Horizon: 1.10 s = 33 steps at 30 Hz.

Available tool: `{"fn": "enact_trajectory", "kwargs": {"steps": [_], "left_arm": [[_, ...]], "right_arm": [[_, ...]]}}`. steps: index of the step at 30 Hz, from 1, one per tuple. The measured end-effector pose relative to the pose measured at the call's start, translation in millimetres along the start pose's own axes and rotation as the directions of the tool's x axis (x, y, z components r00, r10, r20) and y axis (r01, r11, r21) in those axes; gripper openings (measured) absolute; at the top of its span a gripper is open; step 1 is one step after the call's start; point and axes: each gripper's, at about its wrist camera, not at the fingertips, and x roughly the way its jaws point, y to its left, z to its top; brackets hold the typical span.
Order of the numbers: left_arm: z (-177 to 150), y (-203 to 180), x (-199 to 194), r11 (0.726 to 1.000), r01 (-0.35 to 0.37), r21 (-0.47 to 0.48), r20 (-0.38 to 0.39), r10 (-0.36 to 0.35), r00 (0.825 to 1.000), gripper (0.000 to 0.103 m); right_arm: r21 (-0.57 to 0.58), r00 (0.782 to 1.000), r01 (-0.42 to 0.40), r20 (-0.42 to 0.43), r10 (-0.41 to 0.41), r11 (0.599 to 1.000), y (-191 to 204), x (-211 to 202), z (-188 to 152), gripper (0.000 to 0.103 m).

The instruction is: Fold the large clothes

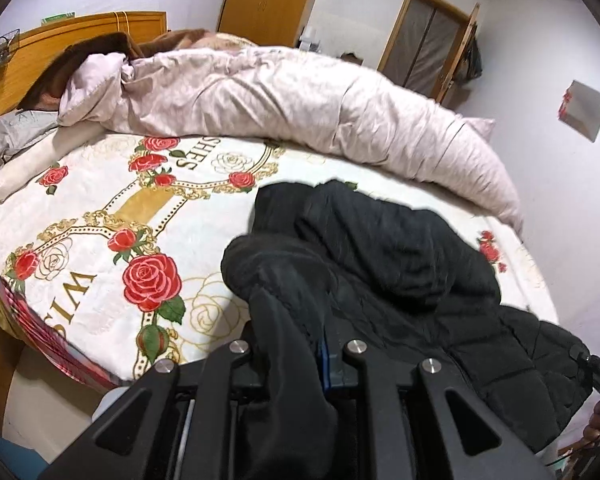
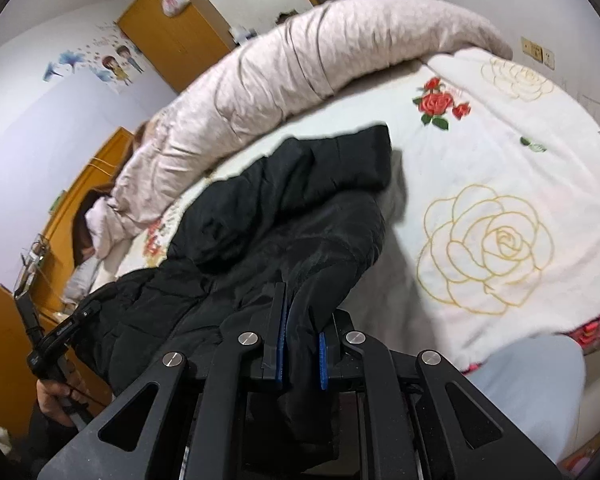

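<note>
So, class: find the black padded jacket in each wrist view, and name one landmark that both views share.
Left wrist: black padded jacket at lower centre-right, on the bed, running into the fingers.
Right wrist: jacket at centre-left, again reaching the fingers.
Shared landmark: the rolled pink quilt beyond the jacket.

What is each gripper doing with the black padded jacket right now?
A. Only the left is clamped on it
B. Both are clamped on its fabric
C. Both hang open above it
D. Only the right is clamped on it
B: the left gripper and the right gripper each have a fold of the black jacket pinched between closed pads, above the rose-print blanket.
</note>
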Motion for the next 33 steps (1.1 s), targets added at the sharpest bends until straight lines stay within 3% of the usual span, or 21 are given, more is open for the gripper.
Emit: {"fn": "enact_trajectory", "kwargs": {"steps": [10, 18, 27, 33], "left_arm": [[8.1, 1.2, 14.1, 1.0, 0.013, -0.025, -0.014, -0.014, 1.0, 0.017], [57.1, 7.3, 50.0, 0.994, 0.03, -0.102, 0.004, -0.03, 1.0, 0.017], [119.5, -4.2, 140.6, 0.996, -0.007, -0.086, -0.035, 0.004, 0.999, 0.018], [131.2, 4.3, 228.9, 0.994, -0.06, -0.088, -0.127, 0.048, 0.991, 0.019]], "right_arm": [[0.001, 1.0, 0.006, 0.031, -0.006, 1.0, 14.6, 18.6, 25.8, 0.012], [0.11, 0.998, -0.002, 0.065, -0.006, 0.994, 3.1, 47.9, 80.6, 0.012], [0.168, 0.997, 0.083, -0.008, -0.083, 0.982, -14.5, 141.9, 156.9, 0.013], [0.167, 0.984, 0.156, -0.118, -0.137, 0.974, -38.6, 226.8, 183.6, 0.014]]}}
